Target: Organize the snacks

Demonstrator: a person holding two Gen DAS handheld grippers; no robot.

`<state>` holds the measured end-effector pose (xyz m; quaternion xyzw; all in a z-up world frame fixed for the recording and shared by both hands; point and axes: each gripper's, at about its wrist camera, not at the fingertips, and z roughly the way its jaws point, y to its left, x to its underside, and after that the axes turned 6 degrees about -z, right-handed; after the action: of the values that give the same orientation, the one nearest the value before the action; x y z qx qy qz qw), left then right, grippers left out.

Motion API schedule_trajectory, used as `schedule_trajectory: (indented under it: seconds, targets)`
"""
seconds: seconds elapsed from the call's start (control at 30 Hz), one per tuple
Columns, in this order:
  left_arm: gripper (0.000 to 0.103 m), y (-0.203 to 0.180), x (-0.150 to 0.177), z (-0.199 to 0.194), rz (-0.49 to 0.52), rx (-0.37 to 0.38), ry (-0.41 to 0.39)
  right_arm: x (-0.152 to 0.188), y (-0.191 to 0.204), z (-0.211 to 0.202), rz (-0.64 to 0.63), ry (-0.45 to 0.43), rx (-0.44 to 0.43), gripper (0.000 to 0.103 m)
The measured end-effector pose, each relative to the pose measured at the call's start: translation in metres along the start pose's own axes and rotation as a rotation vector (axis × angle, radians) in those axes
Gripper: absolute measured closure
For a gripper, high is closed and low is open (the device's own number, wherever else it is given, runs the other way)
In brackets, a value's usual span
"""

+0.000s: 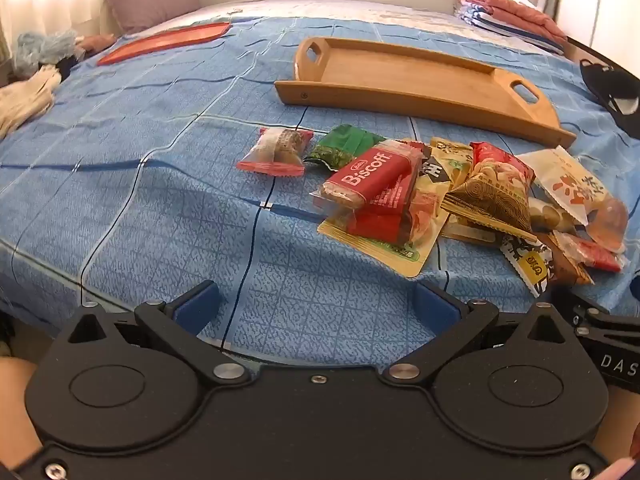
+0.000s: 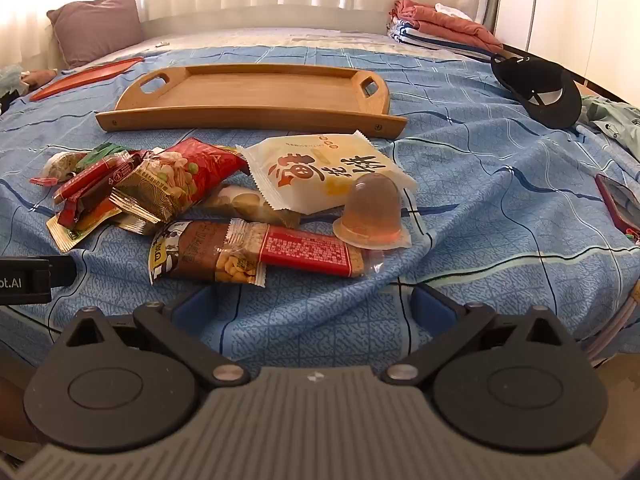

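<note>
1. A heap of wrapped snacks lies on a blue checked bedsheet (image 1: pixel 160 184), with an empty rectangular bamboo tray with cut-out handles (image 2: pixel 256 114) just beyond it and not one packet yet inside.

2. The left gripper (image 1: pixel 318 306) hangs over bare sheet near the bed's front edge, its blue-padded jaws spread wide with nothing between them; the right gripper (image 2: pixel 314 304) does the same on its side, just short of the heap.

3. Judged from this, the sorting is at its very start: both tools are poised for a first pick and no snack is in hand.

4. Nearest the right gripper are a brown peanut packet with a clear window (image 2: pixel 208 254) and a long red-labelled clear bar wrapper (image 2: pixel 308 254) overlapping it; a domed translucent jelly cup (image 2: pixel 370 216) sits just behind, beside a white crimped-edge pastry bag with orange print (image 2: pixel 324 172).

5. On the left side, a red Biscoff biscuit pack (image 1: pixel 370 178) tops the pile, while a small clear candy wrapper with red ends (image 1: pixel 276 152) and a green foil packet (image 1: pixel 346 146) lie a little apart, easier to take singly.

6. The next move likely calls for lowering one gripper over a loose, outlying packet, closing gently on the crinkly film, and carrying it to the tray.

7. A flat red lid-like tray (image 1: pixel 164 42) lies well back on the sheet, near a mauve pillow (image 2: pixel 96 26).
</note>
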<state>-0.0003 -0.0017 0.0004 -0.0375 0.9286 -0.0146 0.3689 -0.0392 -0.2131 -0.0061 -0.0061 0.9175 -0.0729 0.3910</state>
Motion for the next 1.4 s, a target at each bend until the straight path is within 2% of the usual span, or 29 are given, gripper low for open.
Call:
schedule_trajectory:
  seconds: [1.4]
  targets:
    - [0.0,-0.0004,0.0015,-0.0001,0.03,0.005,-0.013,-0.0002,0.0009,-0.0002,-0.002,0.002,0.002,0.0]
